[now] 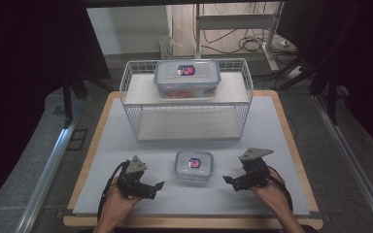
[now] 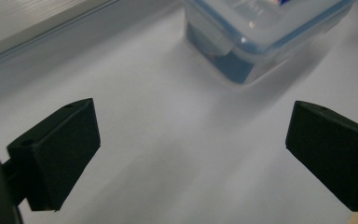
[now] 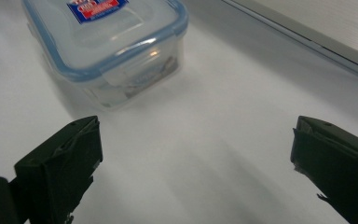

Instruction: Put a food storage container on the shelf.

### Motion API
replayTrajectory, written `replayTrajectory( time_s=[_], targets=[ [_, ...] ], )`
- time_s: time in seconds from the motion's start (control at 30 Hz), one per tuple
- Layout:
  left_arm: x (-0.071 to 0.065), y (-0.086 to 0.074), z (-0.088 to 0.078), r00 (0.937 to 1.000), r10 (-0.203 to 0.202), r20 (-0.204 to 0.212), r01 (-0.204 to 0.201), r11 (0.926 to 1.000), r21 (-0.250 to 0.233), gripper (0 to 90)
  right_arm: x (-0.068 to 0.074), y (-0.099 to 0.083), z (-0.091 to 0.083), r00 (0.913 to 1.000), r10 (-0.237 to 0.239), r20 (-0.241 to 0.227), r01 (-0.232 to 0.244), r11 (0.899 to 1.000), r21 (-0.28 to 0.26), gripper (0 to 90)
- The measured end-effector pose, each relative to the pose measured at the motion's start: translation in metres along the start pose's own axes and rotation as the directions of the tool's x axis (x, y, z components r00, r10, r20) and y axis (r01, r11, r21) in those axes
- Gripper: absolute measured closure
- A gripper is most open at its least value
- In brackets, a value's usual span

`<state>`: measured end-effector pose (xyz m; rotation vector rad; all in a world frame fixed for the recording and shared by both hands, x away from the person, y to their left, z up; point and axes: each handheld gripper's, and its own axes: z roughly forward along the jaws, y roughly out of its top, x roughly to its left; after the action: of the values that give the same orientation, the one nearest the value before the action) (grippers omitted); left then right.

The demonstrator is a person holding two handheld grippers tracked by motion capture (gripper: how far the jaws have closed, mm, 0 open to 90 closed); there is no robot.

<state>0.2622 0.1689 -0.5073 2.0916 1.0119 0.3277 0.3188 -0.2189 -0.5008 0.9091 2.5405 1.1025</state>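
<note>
Flanking the small container (image 1: 194,166) on the desk (image 1: 126,145), we see left claw (image 1: 151,190) and right claw (image 1: 231,181) both spread wide, holding nothing.

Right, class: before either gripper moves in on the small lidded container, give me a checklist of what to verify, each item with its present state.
1. Left gripper open wide enough: ok, its jaws stand well apart.
2. Right gripper open: ok, its jaws stand well apart too.
3. Small container free of both grippers: ok, it sits between them, touched by neither.
4. Its lid on: ok, the blue-rimmed lid sits on top; whether every latch is snapped, cannot tell.
5. Nothing lying between the jaws and the container: ok, just bare white mat.
6. Large container steady on the wire rack: ok, it lies flat on the top shelf.
</note>
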Motion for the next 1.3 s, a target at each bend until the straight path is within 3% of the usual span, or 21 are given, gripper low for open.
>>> replayTrajectory(
  time_s=[0.13, 0.23, 0.33, 0.5, 0.67, 0.73, 0.83, 0.87, 0.93, 0.97, 1.03, 1.07, 1.27, 1.3],
  targets=[
    [0.006, 0.012, 0.004, 0.9986, -0.01, 0.052, 0.012, 0.9994, -0.031, 9.1, 0.002, 0.006, 0.002, 0.9995, 0.03, -0.004, -0.03, 1.0, -0.001, 2.3],
    [0.009, 0.018, 0.008, 0.998, -0.004, 0.063, 0.006, 0.999, -0.044, 16.5, 0.002, 0.012, 0.004, 0.996, 0.084, -0.029, -0.085, 0.996, -0.017, 2.3],
    [0.016, 0.025, 0.016, 0.995, -0.032, 0.095, 0.037, 0.9981, -0.05, 20.8, 0.001, 0.018, 0.006, 0.9904, 0.122, -0.065, -0.122, 0.992, -0.005, 2.4],
    [0.021, 0.039, 0.033, 0.9799, -0.076, 0.184, 0.085, 0.9957, -0.038, 23.6, 0.005, 0.027, 0.013, 0.9858, 0.13, -0.107, -0.127, 0.991, 0.028, 13.0],
    [0.02, 0.048, 0.051, 0.9662, -0.086, 0.243, 0.09, 0.9959, -0.006, 23.5, 0.007, 0.035, 0.025, 0.972, 0.158, -0.174, -0.152, 0.987, 0.048, 18.2],
    [0.02, 0.049, 0.058, 0.9538, -0.1, 0.283, 0.1, 0.9949, 0.014, 23.5, 0.008, 0.037, 0.031, 0.9711, 0.155, -0.182, -0.146, 0.987, 0.063, 19.5],
    [0.022, 0.047, 0.066, 0.9391, -0.122, 0.321, 0.116, 0.9925, 0.039, 23.9, 0.008, 0.04, 0.038, 0.9623, 0.177, -0.207, -0.164, 0.983, 0.079, 20.6],
    [0.024, 0.046, 0.069, 0.9283, -0.131, 0.348, 0.122, 0.9914, 0.046, 23.8, 0.008, 0.04, 0.04, 0.9608, 0.18, -0.211, -0.167, 0.983, 0.08, 20.9],
    [0.025, 0.045, 0.072, 0.91, -0.158, 0.383, 0.147, 0.9874, 0.057, 24.9, 0.005, 0.04, 0.045, 0.9452, 0.214, -0.247, -0.196, 0.976, 0.095, 21.6],
    [0.025, 0.045, 0.073, 0.9063, -0.162, 0.39, 0.151, 0.9867, 0.06, 26.1, 0.005, 0.04, 0.047, 0.9383, 0.227, -0.261, -0.208, 0.973, 0.101, 22.4],
    [0.024, 0.045, 0.072, 0.9027, -0.172, 0.395, 0.158, 0.9852, 0.067, 26.7, 0.004, 0.04, 0.05, 0.9228, 0.252, -0.292, -0.229, 0.967, 0.112, 24.6],
    [0.024, 0.045, 0.072, 0.9036, -0.17, 0.393, 0.156, 0.9855, 0.067, 28.0, 0.004, 0.04, 0.051, 0.9204, 0.258, -0.293, -0.233, 0.965, 0.118, 24.6],
    [0.021, 0.042, 0.063, 0.9095, -0.154, 0.386, 0.146, 0.988, 0.049, 35.4, 0.007, 0.038, 0.042, 0.9243, 0.247, -0.291, -0.227, 0.969, 0.102, 38.3],
    [0.021, 0.041, 0.06, 0.9055, -0.17, 0.389, 0.169, 0.9848, 0.037, 39.7, 0.007, 0.037, 0.04, 0.925, 0.244, -0.291, -0.225, 0.97, 0.097, 40.8]
  ],
)
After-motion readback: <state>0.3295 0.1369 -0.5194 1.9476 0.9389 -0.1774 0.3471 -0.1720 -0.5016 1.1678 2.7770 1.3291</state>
